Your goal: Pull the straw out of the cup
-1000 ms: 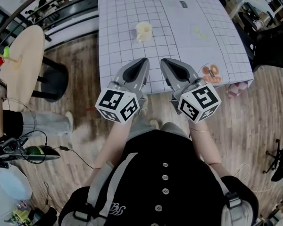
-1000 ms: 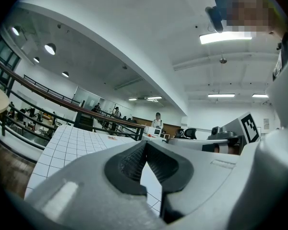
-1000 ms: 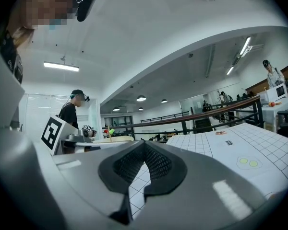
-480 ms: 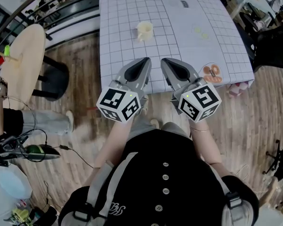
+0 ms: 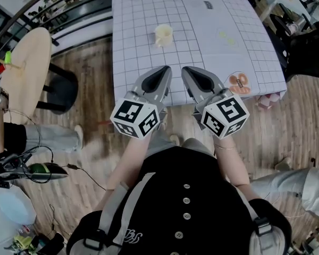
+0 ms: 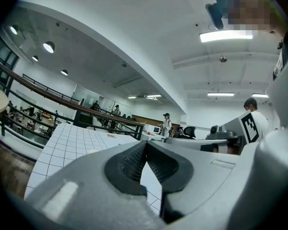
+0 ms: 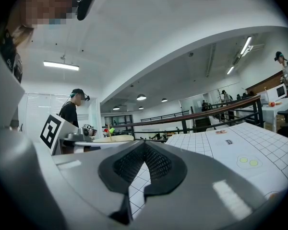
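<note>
A cream cup [image 5: 163,35] stands on the grid-patterned table [image 5: 143,15], well beyond both grippers. At this size I cannot make out a straw in it. My left gripper [image 5: 165,69] and right gripper [image 5: 185,69] hover side by side over the table's near edge, pointing level towards the far side. Both are shut with nothing between the pads. In the left gripper view the closed left gripper [image 6: 145,143] fills the lower frame, with the table [image 6: 67,143] beyond it. The right gripper view shows the same for the right gripper [image 7: 144,143], and neither view shows the cup.
A round doughnut picture [image 5: 237,82] lies at the table's near right corner, and a pale mark with green dots [image 5: 226,36] and a small label [image 5: 207,5] lie farther back. A round beige table [image 5: 24,62] and black stool [image 5: 61,92] stand left. A passer-by's legs [image 5: 295,182] are at the lower right.
Both grippers have kept still. A passer-by's legs have come into the head view at the lower right, on the wooden floor.
</note>
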The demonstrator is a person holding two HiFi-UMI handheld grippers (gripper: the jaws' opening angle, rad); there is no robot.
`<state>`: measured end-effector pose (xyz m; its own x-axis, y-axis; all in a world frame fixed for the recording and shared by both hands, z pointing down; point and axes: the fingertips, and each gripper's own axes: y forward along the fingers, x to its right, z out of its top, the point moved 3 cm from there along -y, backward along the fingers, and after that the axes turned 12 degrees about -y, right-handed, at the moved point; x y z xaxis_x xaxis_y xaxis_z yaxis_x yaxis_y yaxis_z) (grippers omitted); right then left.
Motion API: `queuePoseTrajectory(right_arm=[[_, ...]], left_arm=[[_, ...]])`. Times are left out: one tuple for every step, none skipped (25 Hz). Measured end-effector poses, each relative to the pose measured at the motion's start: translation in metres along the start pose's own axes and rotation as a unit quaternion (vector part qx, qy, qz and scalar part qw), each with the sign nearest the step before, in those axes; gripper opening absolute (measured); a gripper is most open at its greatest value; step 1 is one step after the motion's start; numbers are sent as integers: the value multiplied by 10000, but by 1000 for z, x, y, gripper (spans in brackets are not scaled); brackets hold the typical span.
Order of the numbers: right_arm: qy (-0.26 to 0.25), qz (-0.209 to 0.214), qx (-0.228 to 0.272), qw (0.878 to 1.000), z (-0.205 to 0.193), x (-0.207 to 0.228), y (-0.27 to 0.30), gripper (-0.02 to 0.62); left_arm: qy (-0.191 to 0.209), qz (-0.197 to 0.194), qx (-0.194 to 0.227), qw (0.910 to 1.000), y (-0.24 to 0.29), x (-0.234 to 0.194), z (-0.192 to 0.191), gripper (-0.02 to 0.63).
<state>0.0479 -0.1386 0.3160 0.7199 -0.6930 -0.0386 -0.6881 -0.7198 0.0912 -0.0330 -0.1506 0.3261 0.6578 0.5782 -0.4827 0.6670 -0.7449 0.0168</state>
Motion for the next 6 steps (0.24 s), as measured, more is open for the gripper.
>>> queuePoseTrajectory(right_arm=[[7, -4, -9, 10000, -1, 0, 0, -2], [15, -8, -17, 10000, -2, 1, 0, -2], [23, -9, -23, 10000, -2, 1, 1, -2], [28, -7, -28, 10000, -3, 1, 1, -2], [32, -4, -31, 10000, -3, 0, 2, -2], [35, 0, -34, 10000, -3, 0, 3, -2]], left_arm=[[-8, 10, 7, 10000, 0, 0, 0, -2], [-13, 20, 16, 10000, 0, -1, 1, -2], [-13, 31, 23, 10000, 1, -2, 1, -2], [-12, 42, 26, 10000, 1, -3, 2, -2], [-10, 53, 27, 10000, 1, -3, 2, -2], [-8, 64, 27, 10000, 1, -4, 3, -2]])
